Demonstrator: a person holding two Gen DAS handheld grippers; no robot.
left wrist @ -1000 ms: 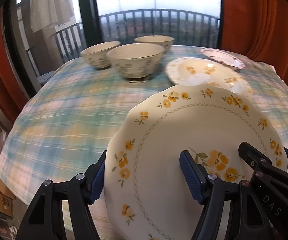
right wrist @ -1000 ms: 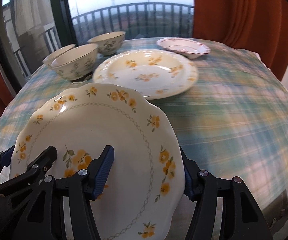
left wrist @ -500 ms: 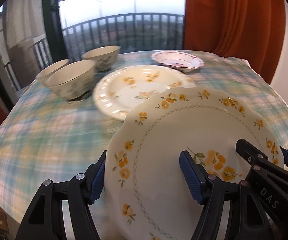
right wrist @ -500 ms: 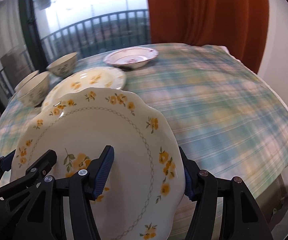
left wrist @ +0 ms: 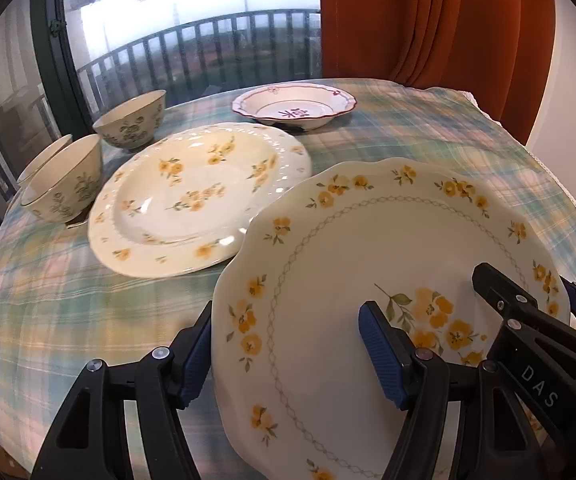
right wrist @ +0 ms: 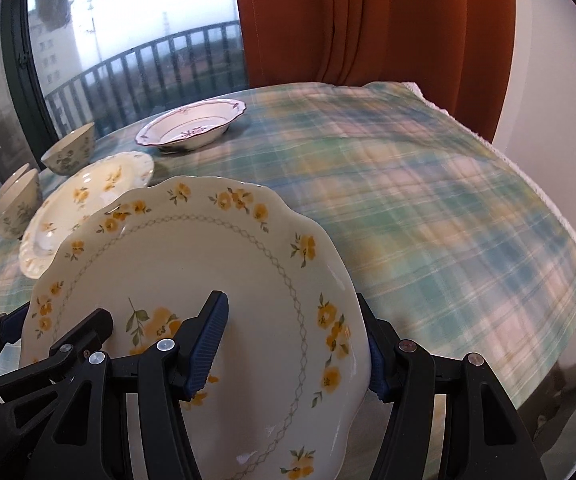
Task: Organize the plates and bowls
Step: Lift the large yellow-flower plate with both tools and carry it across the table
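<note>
Plaid tablecloth [left wrist: 68, 300], orange curtain [right wrist: 367, 20], balcony railing [left wrist: 208, 52] beyond the window.

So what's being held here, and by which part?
The scalloped plate, gripped at opposite rims: the left gripper on one edge, the right gripper on the other.

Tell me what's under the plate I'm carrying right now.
The carried plate, gripped by the left gripper and right gripper, overlaps the near rim of the embossed plate on the plaid tablecloth. Anything directly beneath is covered.
</note>
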